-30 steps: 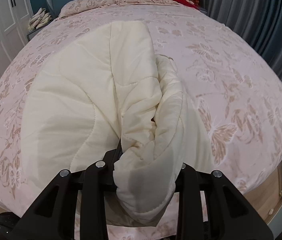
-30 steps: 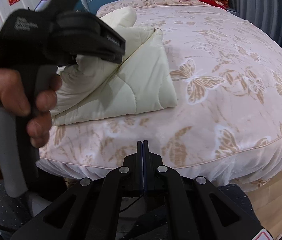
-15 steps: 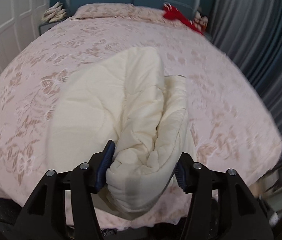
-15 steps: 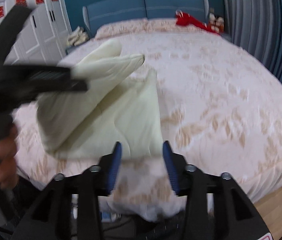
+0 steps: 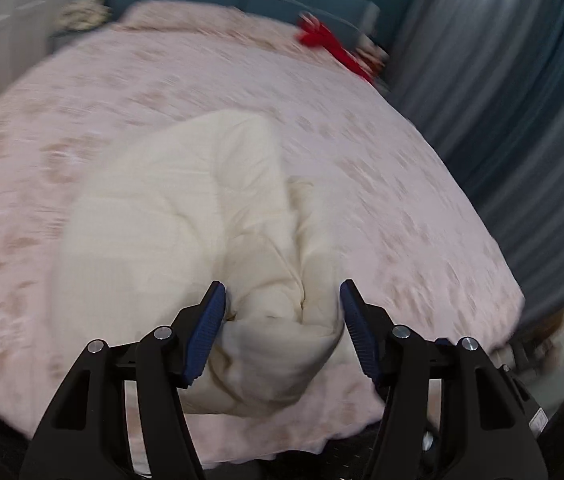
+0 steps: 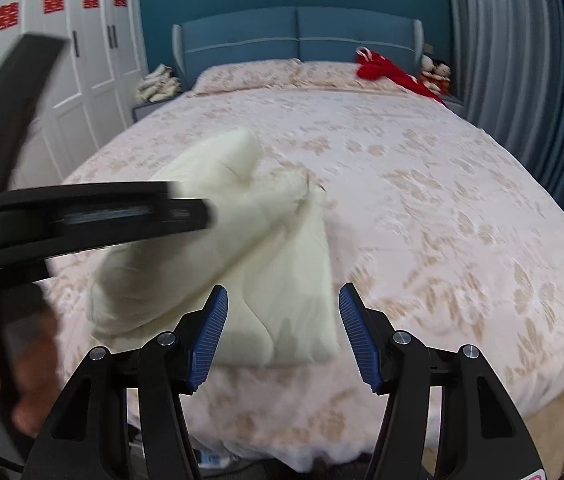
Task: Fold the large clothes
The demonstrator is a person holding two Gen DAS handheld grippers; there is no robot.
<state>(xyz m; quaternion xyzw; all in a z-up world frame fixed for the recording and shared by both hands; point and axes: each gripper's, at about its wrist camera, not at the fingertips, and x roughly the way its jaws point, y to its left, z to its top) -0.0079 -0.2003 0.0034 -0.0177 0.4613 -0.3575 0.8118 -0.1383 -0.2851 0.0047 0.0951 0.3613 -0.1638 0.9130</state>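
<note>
1. Since a second ago the right hand-held gripper (image 6: 283, 334) has gone from jaws pressed together to jaws apart, and they are opening now with nothing between them. The left hand-held gripper (image 5: 282, 330), which was clamped on a bunched end of the quilt (image 5: 186, 236), now has its blue pads clear of the fabric on both sides.
2. Both wrist views now look over more of the bed (image 6: 441, 220) than before; the quilt sits lower in each picture.
3. The left wrist view alone shows the rolled end of the quilt lying between the left pads, near the foot edge of the bed. This view is motion-blurred.
4. The right wrist view alone shows the quilt's flat folded layer (image 6: 293, 280) under a thick rolled fold (image 6: 186, 240), lying on the bed's near left part.
5. The right view also shows the left hand-held gripper from the side (image 6: 94, 216), a black blurred bar across the rolled fold, and the person's hand (image 6: 14, 368) on its handle at lower left.
6. The right view alone shows a white wardrobe (image 6: 82, 60) with red paper cuts, a blue headboard (image 6: 297, 36) and toys (image 6: 433, 72) by the curtain (image 6: 521, 80).
7. Both views show a red cloth (image 5: 329, 44) near the pillows.
8. Pose: both hand-held grippers point obliquely down at the bed from its foot edge, the right one over bare bedspread beside the quilt's near corner.
</note>
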